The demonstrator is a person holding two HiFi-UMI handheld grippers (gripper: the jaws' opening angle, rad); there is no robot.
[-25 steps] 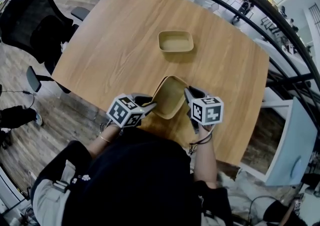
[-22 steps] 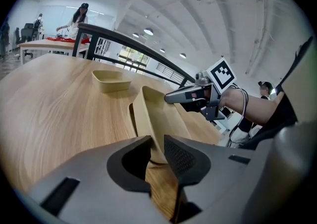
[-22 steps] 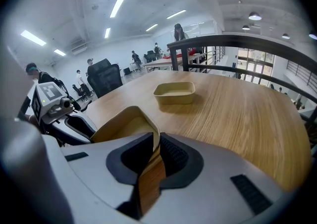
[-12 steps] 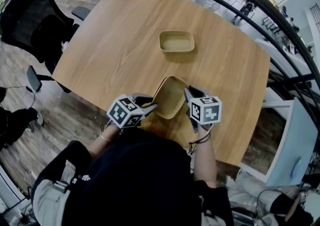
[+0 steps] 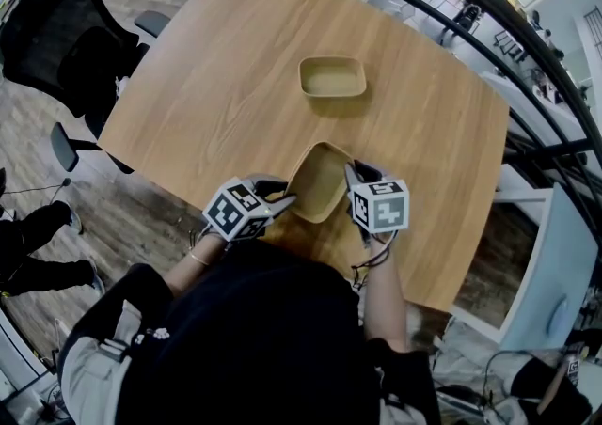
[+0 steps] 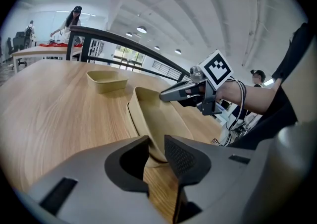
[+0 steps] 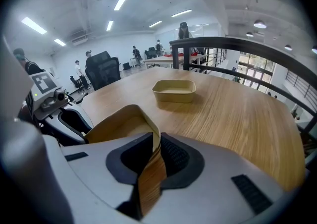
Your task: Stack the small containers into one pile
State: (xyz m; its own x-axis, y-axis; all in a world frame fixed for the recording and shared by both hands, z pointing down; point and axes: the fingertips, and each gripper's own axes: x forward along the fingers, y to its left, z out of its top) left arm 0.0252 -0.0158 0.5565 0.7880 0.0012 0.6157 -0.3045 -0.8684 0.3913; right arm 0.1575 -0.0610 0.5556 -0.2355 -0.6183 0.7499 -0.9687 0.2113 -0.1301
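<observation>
The table (image 5: 216,85) carries two tan containers. The far container (image 5: 332,77) sits flat and upright near the middle of the table, well apart from both grippers. Its place matches the earlier frames.

The near container (image 5: 320,183) is held at the near edge of the table, between the two grippers. It is tilted steeply onto its side, with its open face turned to the left. Compared with one second ago, it stands more upright and shows a narrower outline from the head view.

The left gripper (image 5: 282,196) is at the container's near-left end. Its jaws have just been opening by a small amount. The end wall of the container is between them and fills the gap from pad to pad, so the grip is on that wall.

The right gripper (image 5: 352,177) is at the container's right rim. Its jaws are closed narrowly on the rim wall, as in the earlier frames. Its marker cube has shifted slightly to the left.

An office chair (image 5: 56,38) stands on the floor to the far left of the table.
</observation>
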